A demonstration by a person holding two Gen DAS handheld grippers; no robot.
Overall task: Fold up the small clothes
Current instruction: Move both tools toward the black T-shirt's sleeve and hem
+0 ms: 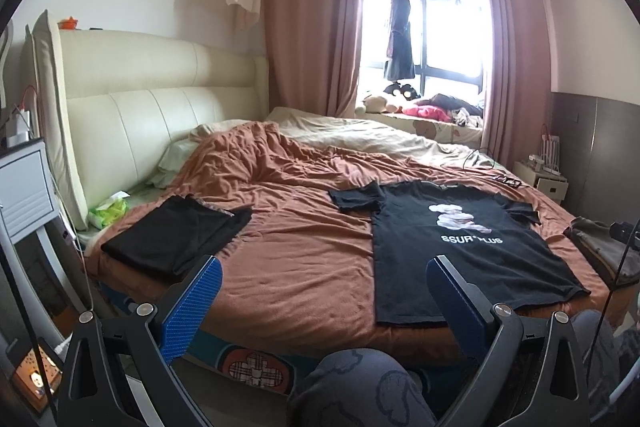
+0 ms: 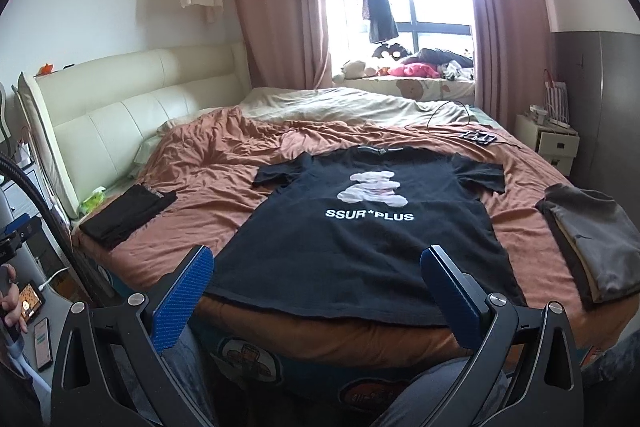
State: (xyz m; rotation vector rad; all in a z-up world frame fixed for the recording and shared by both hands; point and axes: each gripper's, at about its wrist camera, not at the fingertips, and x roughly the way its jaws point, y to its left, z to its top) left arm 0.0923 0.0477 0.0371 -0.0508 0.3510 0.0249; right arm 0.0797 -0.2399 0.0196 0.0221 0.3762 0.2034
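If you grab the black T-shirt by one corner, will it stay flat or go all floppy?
Probably floppy. The T-shirt lies thin and flat on the bedspread, following its bumps, so it looks like soft cloth that would sag from a corner. It likely feels light. Pushed, it would probably bunch up rather than slide, since the bedspread itself is wrinkled.
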